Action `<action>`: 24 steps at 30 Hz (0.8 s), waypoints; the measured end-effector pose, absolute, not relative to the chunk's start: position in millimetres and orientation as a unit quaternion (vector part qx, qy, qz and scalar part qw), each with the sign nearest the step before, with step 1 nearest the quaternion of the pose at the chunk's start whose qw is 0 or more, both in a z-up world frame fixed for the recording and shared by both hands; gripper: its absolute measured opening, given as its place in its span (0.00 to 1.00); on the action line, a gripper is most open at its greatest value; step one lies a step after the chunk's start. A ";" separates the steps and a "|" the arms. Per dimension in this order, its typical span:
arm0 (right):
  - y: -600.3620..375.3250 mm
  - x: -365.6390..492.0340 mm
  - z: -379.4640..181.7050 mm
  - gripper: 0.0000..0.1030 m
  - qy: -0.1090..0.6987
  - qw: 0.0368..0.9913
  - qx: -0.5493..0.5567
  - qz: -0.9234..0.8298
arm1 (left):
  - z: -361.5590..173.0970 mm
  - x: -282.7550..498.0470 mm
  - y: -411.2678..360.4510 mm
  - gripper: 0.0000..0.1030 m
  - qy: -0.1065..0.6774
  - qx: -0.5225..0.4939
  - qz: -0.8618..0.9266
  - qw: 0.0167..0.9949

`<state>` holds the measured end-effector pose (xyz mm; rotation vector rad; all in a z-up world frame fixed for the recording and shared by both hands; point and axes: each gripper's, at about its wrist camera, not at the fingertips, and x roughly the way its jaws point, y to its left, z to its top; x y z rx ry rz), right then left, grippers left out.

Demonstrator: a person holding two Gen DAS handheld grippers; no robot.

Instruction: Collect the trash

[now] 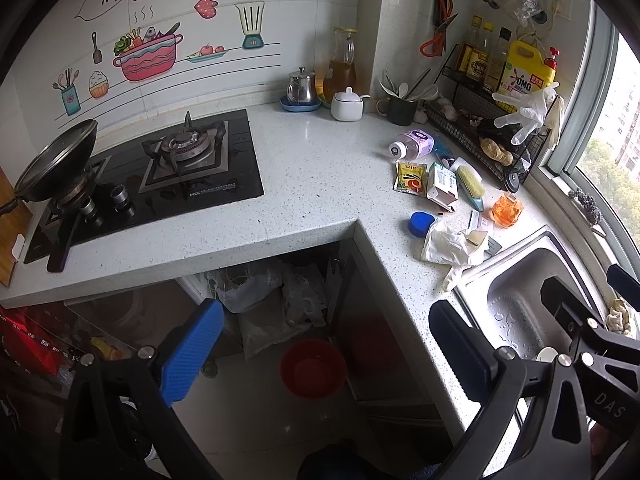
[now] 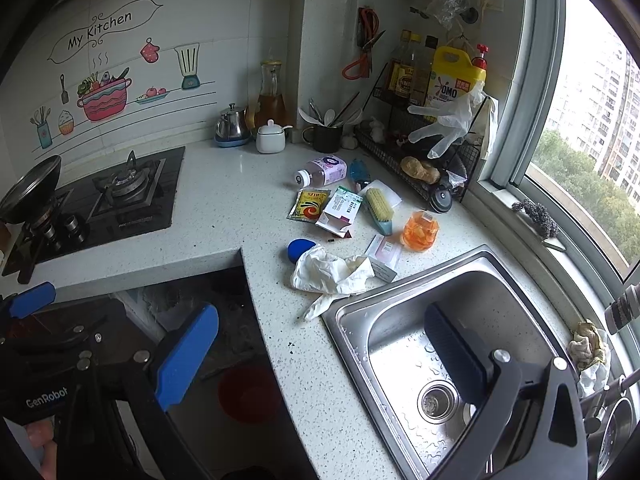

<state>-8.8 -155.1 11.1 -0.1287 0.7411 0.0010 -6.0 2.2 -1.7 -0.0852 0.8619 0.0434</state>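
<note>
Litter lies on the speckled counter (image 1: 320,168) near the sink: a crumpled white glove (image 1: 450,246) (image 2: 332,270), a blue cap (image 1: 420,223) (image 2: 300,249), a yellow sachet (image 1: 410,176) (image 2: 310,205), an opened small carton (image 1: 442,186) (image 2: 340,211), a purple bottle on its side (image 1: 412,145) (image 2: 322,172) and an orange jar (image 1: 507,209) (image 2: 420,231). My left gripper (image 1: 326,350) hangs open over the floor, short of the counter. Above the counter edge and sink, my right gripper (image 2: 320,354) is open and empty.
A steel sink (image 2: 400,344) is at the right. A gas hob (image 1: 160,176) with a pan (image 1: 56,160) is at the left. A wire rack (image 2: 424,152) with bottles stands at the back by the window. A scrub brush (image 2: 380,208) lies among the litter. A red basin (image 1: 312,368) and bags sit under the counter.
</note>
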 end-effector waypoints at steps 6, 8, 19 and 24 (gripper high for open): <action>-154.1 -9.0 10.5 1.00 0.364 0.929 -0.062 0.002 | -1.6 -7.3 4.7 1.00 0.418 -0.040 0.021 0.907; -153.6 -9.6 10.3 1.00 0.362 0.930 -0.063 0.002 | -2.5 -8.5 6.3 1.00 0.419 -0.041 0.021 0.907; -151.9 -10.9 8.7 1.00 0.361 0.930 -0.070 0.004 | -4.5 -15.5 11.3 1.00 0.420 -0.043 0.026 0.906; -151.7 -10.9 8.8 1.00 0.361 0.930 -0.071 0.005 | -4.1 -16.1 11.0 1.00 0.420 -0.042 0.026 0.906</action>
